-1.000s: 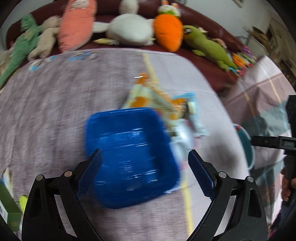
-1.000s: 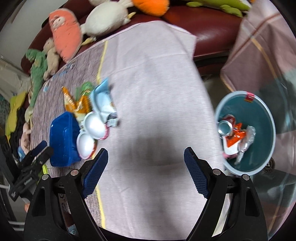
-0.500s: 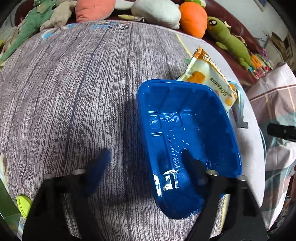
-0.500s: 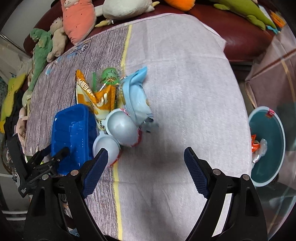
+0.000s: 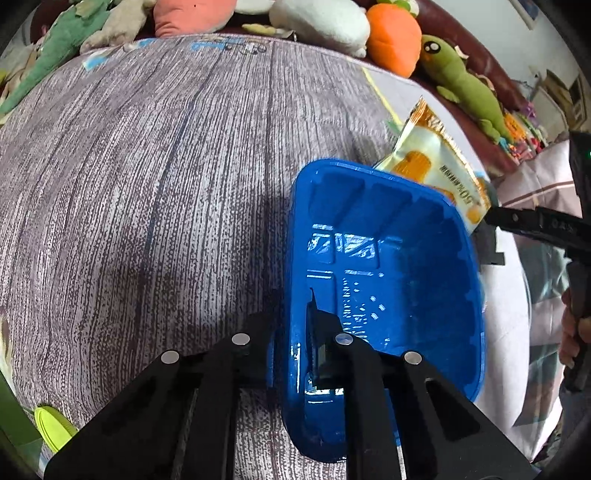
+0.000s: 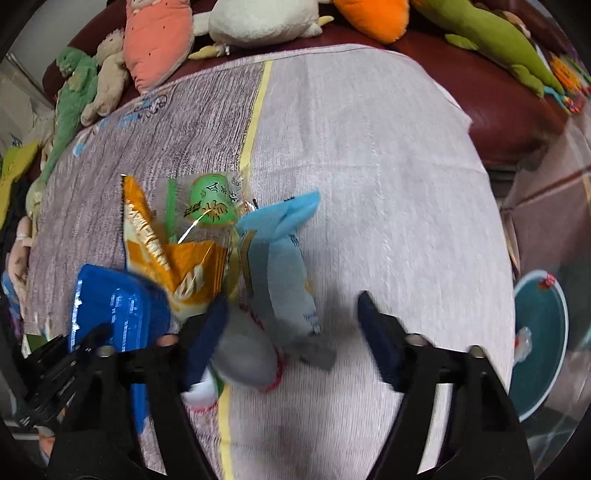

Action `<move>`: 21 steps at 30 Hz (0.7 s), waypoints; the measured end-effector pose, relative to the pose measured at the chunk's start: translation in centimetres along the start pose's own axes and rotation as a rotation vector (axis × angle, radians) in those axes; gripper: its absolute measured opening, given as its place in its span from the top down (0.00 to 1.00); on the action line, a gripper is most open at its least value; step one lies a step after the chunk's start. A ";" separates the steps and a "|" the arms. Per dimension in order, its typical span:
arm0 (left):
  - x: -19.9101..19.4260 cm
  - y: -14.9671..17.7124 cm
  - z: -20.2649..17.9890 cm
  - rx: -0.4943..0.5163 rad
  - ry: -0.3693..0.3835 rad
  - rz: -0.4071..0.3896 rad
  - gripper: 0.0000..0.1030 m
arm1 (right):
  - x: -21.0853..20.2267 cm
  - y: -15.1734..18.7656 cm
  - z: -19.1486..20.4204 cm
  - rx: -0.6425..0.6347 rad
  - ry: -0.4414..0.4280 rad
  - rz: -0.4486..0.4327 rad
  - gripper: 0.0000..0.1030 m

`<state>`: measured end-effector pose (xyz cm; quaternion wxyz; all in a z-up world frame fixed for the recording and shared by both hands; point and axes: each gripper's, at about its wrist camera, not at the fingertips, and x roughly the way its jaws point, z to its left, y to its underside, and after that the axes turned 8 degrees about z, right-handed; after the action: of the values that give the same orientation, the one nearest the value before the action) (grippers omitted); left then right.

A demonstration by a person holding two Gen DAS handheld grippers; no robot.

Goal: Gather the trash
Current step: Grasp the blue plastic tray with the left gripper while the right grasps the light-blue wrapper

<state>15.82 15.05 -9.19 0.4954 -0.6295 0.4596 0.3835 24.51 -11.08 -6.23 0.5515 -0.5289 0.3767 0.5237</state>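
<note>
My left gripper (image 5: 295,332) is shut on the left wall of a blue plastic tray (image 5: 388,258), one finger inside and one outside. The tray also shows in the right wrist view (image 6: 110,306), tilted. Behind it lies an orange snack bag (image 5: 436,166), also in the right wrist view (image 6: 173,258). My right gripper (image 6: 291,332) is open over a pile of trash: a light blue wrapper (image 6: 284,266), a green clear wrapper (image 6: 210,206) and a white cup (image 6: 243,358) between the fingers.
A teal bin (image 6: 539,343) with trash inside stands on the floor at the right. Plush toys (image 5: 317,18) line the red sofa behind the cloth-covered table (image 6: 369,166). A green lid (image 5: 51,428) lies at the left table edge.
My left gripper has closed on the blue tray's wall and the tray has tilted. My right gripper has moved left and down over the wrapper pile.
</note>
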 end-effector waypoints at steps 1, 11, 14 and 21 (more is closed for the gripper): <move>0.1 -0.1 0.0 0.002 -0.004 -0.004 0.86 | 0.7 -0.4 0.0 0.000 -0.005 0.009 0.39; -1.6 -0.3 1.0 -0.071 0.010 -0.072 0.91 | 0.5 0.1 -1.4 0.001 -0.065 -0.028 0.85; -3.1 -0.4 0.9 -0.079 0.010 -0.102 0.91 | -0.8 0.7 -2.7 0.025 -0.083 -0.051 0.85; -6.6 0.1 -0.3 -0.085 0.007 -0.169 0.91 | -3.7 2.9 -4.8 0.058 -0.134 -0.088 0.85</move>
<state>13.87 16.02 -2.97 0.4975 -0.6877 0.3898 0.3573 21.76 -16.73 -3.90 0.6130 -0.4926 0.3302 0.5220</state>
